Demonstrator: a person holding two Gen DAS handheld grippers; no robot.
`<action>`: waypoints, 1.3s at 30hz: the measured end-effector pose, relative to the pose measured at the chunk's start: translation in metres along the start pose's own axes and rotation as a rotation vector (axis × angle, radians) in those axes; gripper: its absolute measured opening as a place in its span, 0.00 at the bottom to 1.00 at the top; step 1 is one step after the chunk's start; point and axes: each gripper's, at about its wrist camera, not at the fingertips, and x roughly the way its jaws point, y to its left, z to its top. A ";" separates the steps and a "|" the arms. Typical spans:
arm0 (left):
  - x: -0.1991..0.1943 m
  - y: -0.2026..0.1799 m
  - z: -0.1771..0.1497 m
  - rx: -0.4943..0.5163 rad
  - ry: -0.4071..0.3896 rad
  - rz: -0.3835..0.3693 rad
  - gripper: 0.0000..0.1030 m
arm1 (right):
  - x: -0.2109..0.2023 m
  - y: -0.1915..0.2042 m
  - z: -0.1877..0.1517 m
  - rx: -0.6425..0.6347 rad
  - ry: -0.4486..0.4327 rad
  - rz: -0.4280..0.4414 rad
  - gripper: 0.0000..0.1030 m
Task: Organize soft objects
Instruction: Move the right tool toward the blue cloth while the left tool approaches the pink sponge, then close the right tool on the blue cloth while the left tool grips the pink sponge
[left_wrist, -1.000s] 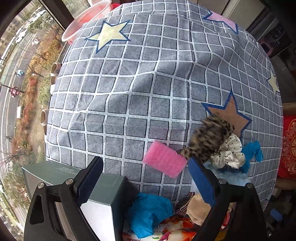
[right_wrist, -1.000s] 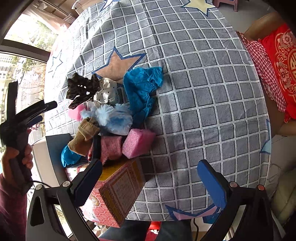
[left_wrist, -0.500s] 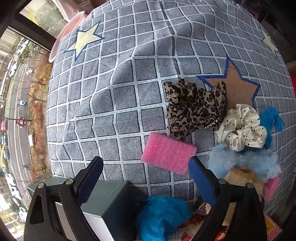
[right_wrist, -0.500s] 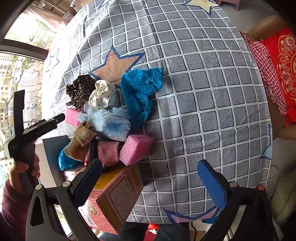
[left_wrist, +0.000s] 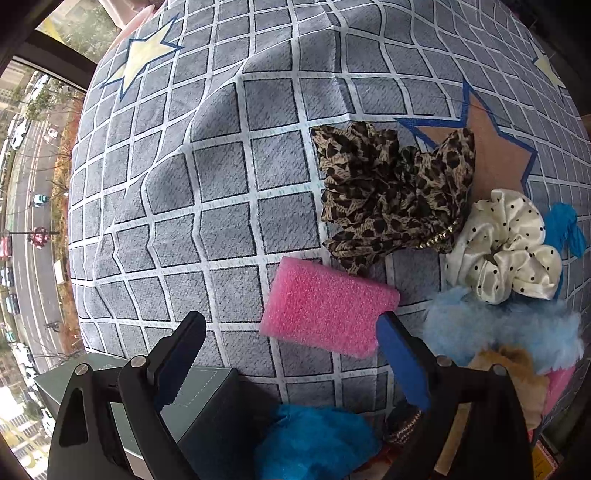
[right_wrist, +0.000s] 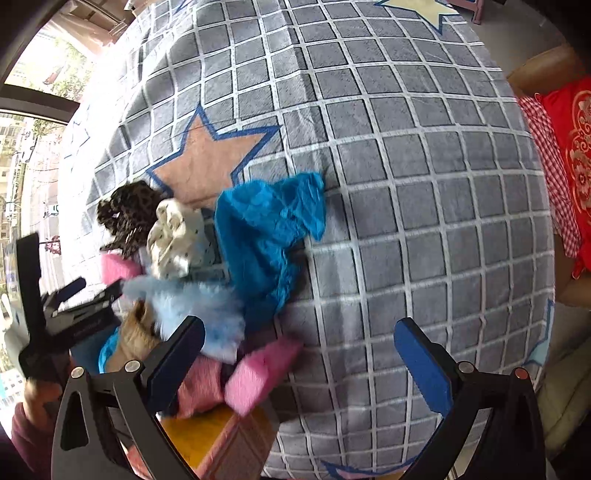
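A home: a star-patterned tablecloth (right_wrist: 406, 155), a red cushion (right_wrist: 572, 155), a window (left_wrist: 26, 221) over a street.

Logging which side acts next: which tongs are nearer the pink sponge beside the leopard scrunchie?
Left. The left tongs hang open just short of the pink sponge; the right tongs sit farther off, beyond the pile.

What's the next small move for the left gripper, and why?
Probably ease the left gripper forward and down onto the pink sponge. Its fingers are open and empty, and the sponge lies flat on the tablecloth directly ahead, between the tips. The leopard scrunchie just overlaps the sponge's far edge, so a low, near-side grab looks cleanest.
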 end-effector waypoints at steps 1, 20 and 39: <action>0.001 -0.001 0.001 -0.001 0.000 -0.001 0.94 | 0.005 0.002 0.006 0.000 0.001 -0.004 1.00; 0.009 0.014 0.008 0.100 0.010 -0.016 0.95 | 0.073 0.054 0.026 -0.137 -0.035 -0.213 1.00; 0.038 -0.003 0.013 0.040 0.090 -0.057 0.72 | 0.070 0.064 0.035 -0.263 -0.034 -0.171 0.61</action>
